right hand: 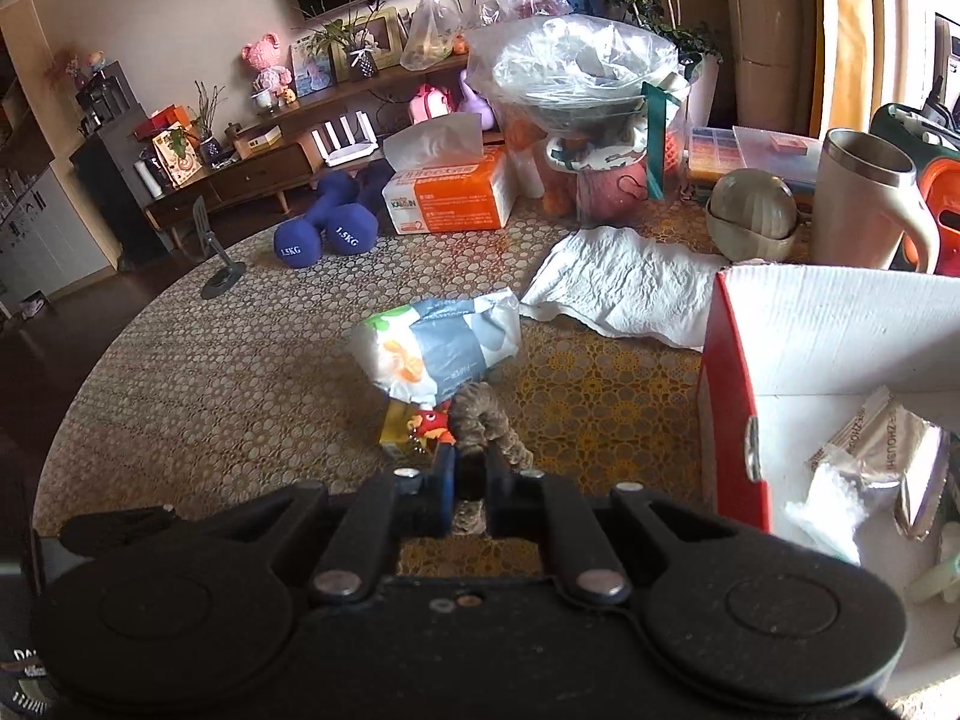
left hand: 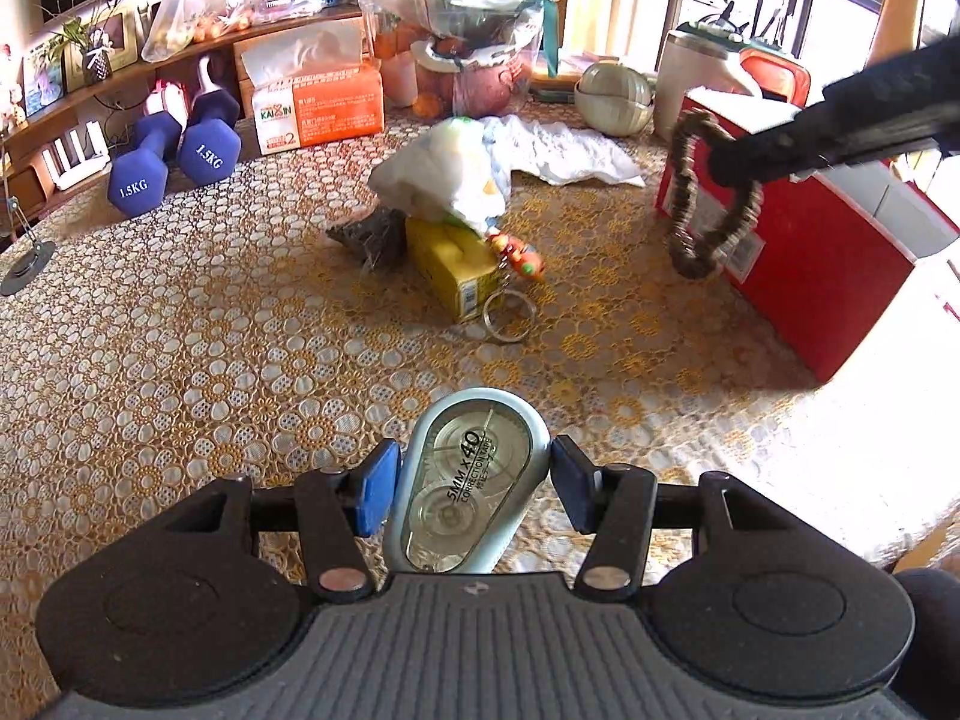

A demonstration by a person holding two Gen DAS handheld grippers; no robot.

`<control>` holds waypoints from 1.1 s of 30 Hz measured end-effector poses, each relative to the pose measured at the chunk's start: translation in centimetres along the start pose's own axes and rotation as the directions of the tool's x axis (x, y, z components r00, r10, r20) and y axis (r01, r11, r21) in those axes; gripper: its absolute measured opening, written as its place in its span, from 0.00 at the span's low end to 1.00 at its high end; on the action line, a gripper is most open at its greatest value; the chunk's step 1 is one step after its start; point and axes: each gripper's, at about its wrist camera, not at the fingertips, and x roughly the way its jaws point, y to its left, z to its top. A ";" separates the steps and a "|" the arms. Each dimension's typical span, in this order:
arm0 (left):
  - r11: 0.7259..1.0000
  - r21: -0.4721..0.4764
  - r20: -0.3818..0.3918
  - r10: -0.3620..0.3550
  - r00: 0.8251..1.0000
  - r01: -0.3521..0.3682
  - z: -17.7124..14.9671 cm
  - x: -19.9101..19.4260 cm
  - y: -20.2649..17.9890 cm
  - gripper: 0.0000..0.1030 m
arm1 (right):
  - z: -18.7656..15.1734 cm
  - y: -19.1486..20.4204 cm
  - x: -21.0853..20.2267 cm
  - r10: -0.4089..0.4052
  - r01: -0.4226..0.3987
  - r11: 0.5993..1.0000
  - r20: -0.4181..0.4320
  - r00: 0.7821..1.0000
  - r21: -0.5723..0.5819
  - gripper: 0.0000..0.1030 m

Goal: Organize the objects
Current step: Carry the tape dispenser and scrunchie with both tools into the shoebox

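Observation:
My left gripper [left hand: 474, 483] is shut on a pale blue correction tape dispenser [left hand: 471, 450], held a little above the lace tablecloth [left hand: 180, 360]. In the right wrist view, my right gripper [right hand: 471, 474] is shut on a brown fuzzy hair tie [right hand: 480, 414]. The left wrist view shows that hair tie [left hand: 684, 192] as a loop hanging from the right gripper's black fingers [left hand: 780, 144], in front of the red box [left hand: 828, 276]. The red box [right hand: 729, 396] is open, with a white inside, and foil packets [right hand: 882, 444] lie in it.
Mid-table lie a yellow box [left hand: 459, 273], an orange toy keychain [left hand: 519, 255] with its ring [left hand: 509, 315], a plastic pack [left hand: 444, 174] and a dark clump [left hand: 372, 234]. Behind them are dumbbells [left hand: 174, 150], a tissue box [left hand: 318, 102], a white paper towel [left hand: 564, 150], a bowl [left hand: 615, 96] and a cup [left hand: 684, 78].

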 end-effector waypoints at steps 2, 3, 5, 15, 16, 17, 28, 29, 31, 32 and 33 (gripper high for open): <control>1.000 -0.006 0.007 -0.007 1.000 0.008 0.4 -1.0 -0.4 0.52 | -0.2 0.0 -1.5 0.006 -0.006 1.000 0.001 1.000 0.003 0.08; 1.000 -0.004 0.010 -0.010 1.000 0.010 0.7 -1.5 -0.7 0.52 | -0.3 0.0 -2.3 0.007 -0.007 1.000 0.001 1.000 0.003 0.08; 1.000 0.000 0.017 -0.018 1.000 0.018 1.2 -2.5 -1.3 0.52 | -0.3 -0.1 -3.7 0.009 -0.009 1.000 0.011 1.000 0.004 0.08; 0.996 0.070 0.040 -0.060 0.997 0.057 5.0 -6.5 -5.2 0.52 | -0.2 -2.2 -10.7 -0.045 0.046 0.999 0.081 0.996 -0.014 0.08; 0.995 0.078 0.042 -0.062 0.997 0.059 5.3 -6.8 -5.6 0.52 | -0.1 -2.6 -11.3 -0.056 0.057 0.998 0.090 0.994 -0.010 0.08; 0.994 0.088 0.046 -0.064 0.997 0.060 5.7 -7.0 -6.1 0.52 | -0.1 -3.0 -11.8 -0.065 0.065 0.998 0.098 0.993 -0.006 0.08; 0.980 0.173 0.051 -0.104 0.993 0.094 9.6 -6.8 -12.5 0.52 | -0.4 -8.7 -14.9 -0.149 0.142 0.988 0.140 0.979 0.059 0.08; 0.979 0.180 0.050 -0.107 0.993 0.097 9.9 -6.6 -13.0 0.52 | -0.5 -9.2 -15.0 -0.155 0.147 0.987 0.142 0.978 0.067 0.08; 0.975 0.196 0.048 -0.116 0.992 0.104 10.6 -6.2 -14.3 0.52 | -0.8 -10.8 -15.3 -0.165 0.154 0.984 0.141 0.976 0.087 0.08; 0.972 0.207 0.046 -0.120 0.992 0.108 11.0 -5.8 -15.1 0.52 | -1.0 -11.4 -15.3 -0.169 0.157 0.983 0.140 0.976 0.093 0.08; 0.970 0.216 0.044 -0.124 0.991 0.112 11.3 -5.5 -15.7 0.52 | -1.2 -12.1 -15.3 -0.176 0.163 0.982 0.137 0.975 0.100 0.08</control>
